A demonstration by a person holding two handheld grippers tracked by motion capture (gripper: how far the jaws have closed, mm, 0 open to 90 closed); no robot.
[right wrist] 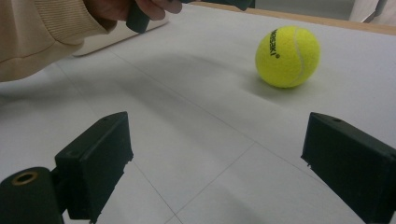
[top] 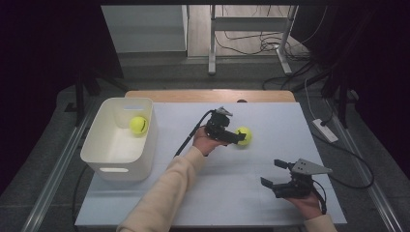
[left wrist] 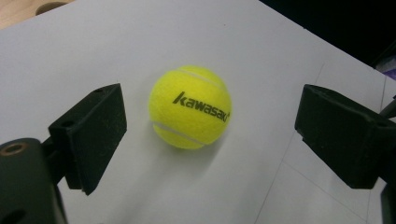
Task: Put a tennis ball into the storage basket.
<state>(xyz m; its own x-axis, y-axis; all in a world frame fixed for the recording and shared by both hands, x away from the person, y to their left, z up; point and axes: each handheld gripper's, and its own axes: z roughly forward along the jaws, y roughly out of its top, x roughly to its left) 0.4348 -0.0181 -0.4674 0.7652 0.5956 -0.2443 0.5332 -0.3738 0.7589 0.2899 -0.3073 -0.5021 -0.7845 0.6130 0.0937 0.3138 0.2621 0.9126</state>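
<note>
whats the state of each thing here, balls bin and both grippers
left gripper: open, jaws either side of a ball, not touching
ball on table: free, resting on the mat
ball in bin: lying inside
bin: upright, one ball in it
right gripper: open, holding nothing

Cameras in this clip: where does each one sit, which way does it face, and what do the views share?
High view: above the person's side, looking forward and down on the table; forearms, left gripper, right gripper, bin.
Left gripper view: on the left gripper, facing the tennis ball between its open jaws.
Right gripper view: on the right gripper, low across the table; sleeve.
Shared: that tennis ball.
</note>
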